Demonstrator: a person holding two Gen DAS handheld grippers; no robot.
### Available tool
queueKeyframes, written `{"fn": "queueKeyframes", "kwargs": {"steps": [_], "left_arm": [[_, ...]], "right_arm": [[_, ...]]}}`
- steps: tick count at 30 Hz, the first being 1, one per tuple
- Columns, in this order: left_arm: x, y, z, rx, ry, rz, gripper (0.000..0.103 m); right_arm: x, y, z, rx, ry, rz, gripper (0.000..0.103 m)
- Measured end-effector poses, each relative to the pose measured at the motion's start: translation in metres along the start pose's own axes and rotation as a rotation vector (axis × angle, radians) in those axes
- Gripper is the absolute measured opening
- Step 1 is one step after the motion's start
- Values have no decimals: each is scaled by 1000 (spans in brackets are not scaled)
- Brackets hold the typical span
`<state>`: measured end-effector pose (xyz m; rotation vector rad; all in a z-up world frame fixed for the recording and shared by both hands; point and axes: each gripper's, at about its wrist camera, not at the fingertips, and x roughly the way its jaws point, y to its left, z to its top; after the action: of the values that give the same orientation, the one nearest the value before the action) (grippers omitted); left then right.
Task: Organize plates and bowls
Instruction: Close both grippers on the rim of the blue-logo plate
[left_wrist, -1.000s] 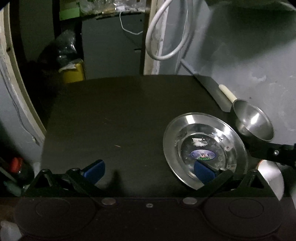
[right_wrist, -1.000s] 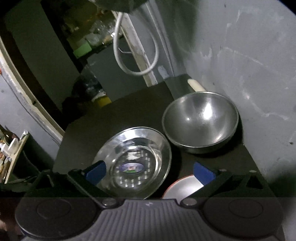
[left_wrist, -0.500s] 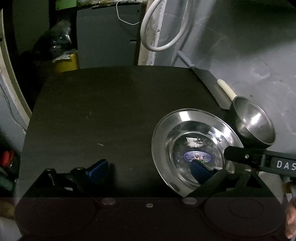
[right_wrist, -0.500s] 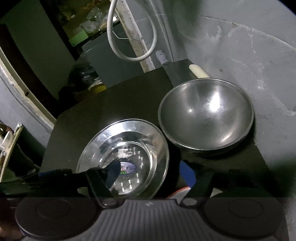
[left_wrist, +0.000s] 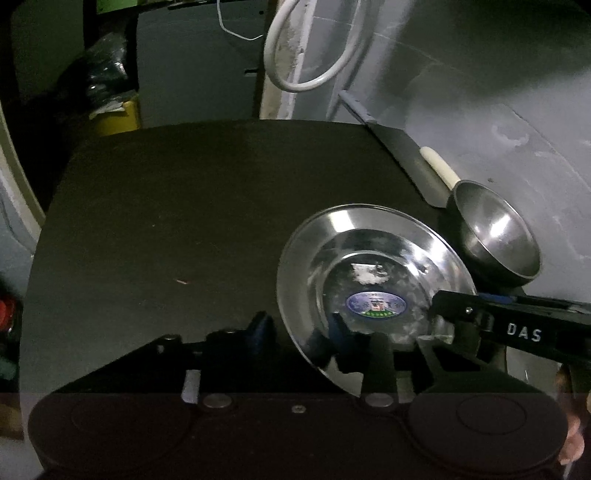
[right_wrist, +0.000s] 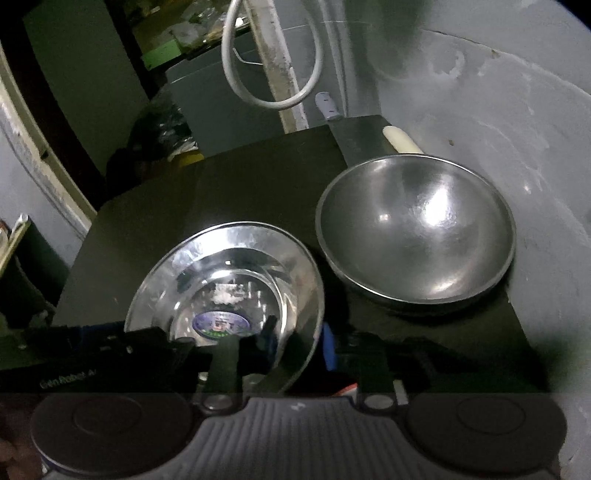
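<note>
A shiny steel plate (left_wrist: 373, 273) with a blue sticker in its middle lies on the black table (left_wrist: 184, 229), tilted with its near rim raised. My left gripper (left_wrist: 299, 328) is shut on its near left rim. My right gripper (right_wrist: 299, 343) is shut on the plate's (right_wrist: 229, 273) near right rim. The right gripper (left_wrist: 517, 325) also shows in the left wrist view. A steel bowl (right_wrist: 413, 229) stands upright to the right of the plate, by the wall; it also shows in the left wrist view (left_wrist: 495, 236).
A grey wall (right_wrist: 498, 110) runs along the table's right side. A white handle (right_wrist: 400, 142) pokes out behind the bowl. A white cable loop (left_wrist: 306, 55) hangs at the back. A yellow bin (left_wrist: 118, 118) stands beyond the table's far left edge.
Both grippers have closed from wide open onto the plate's near rim, one from each side. The plate's near edge has lifted and it now tilts.
</note>
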<state>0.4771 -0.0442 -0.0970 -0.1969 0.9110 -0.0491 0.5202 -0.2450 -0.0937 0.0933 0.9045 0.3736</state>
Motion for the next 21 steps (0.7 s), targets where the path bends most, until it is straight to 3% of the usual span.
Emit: {"fn": "queueKeyframes", "kwargs": {"steps": [8, 21], "left_arm": [[-15, 7, -4, 0, -27, -7, 28], [-93, 20, -27, 16, -154, 22, 28]], "right_arm": [[-13, 6, -5, -31, -26, 60, 24], [-67, 40, -17, -104, -131, 172, 24]]}}
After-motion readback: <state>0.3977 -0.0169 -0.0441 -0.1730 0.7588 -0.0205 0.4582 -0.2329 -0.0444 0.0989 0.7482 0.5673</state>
